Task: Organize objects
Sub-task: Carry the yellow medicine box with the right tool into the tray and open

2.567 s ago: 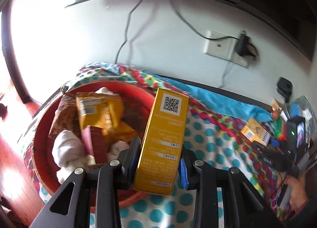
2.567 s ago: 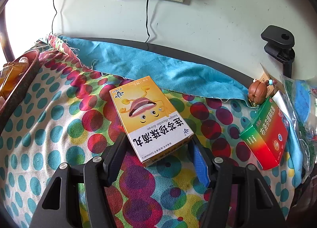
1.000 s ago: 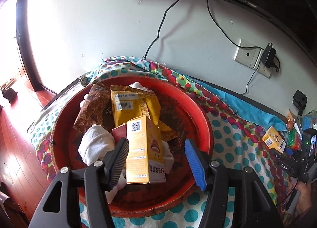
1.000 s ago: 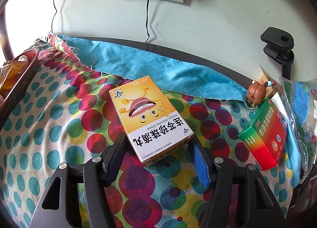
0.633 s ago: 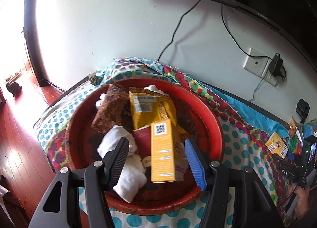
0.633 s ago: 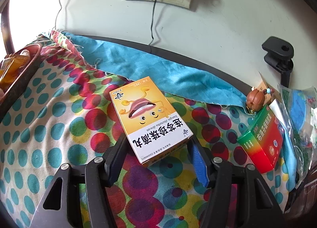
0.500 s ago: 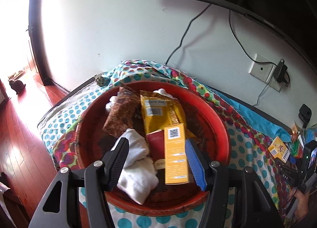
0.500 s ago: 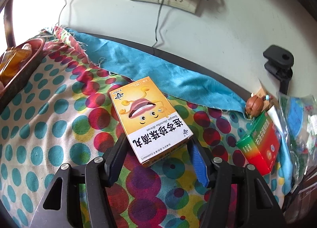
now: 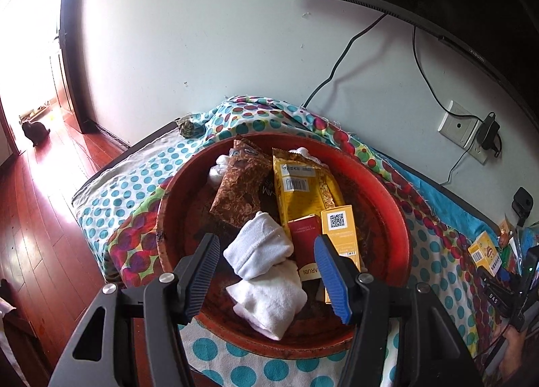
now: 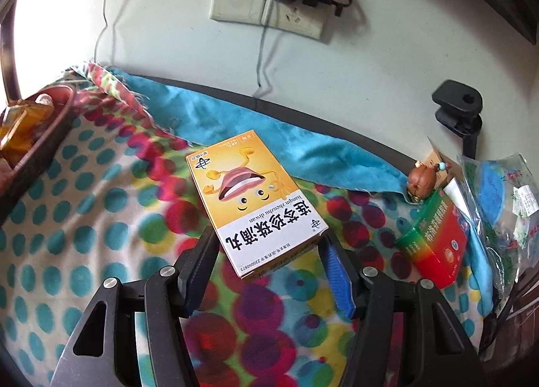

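My left gripper is open and empty, held above the near side of a red bowl. In the bowl lie a yellow box with a QR code, a red box, a yellow packet, a brown packet and white cloths. My right gripper is shut on the near end of a yellow medicine box with a cartoon face, held just above the dotted cloth. That box and gripper also show far right in the left wrist view.
A red and green box lies right of the held box, next to a brown figurine and plastic bags. A black clamp and wall sockets with cables are behind. The bowl's edge shows at left.
My left gripper let go of the yellow QR box into the bowl, opened, and pulled back and up. My right gripper has lifted slightly with its box.
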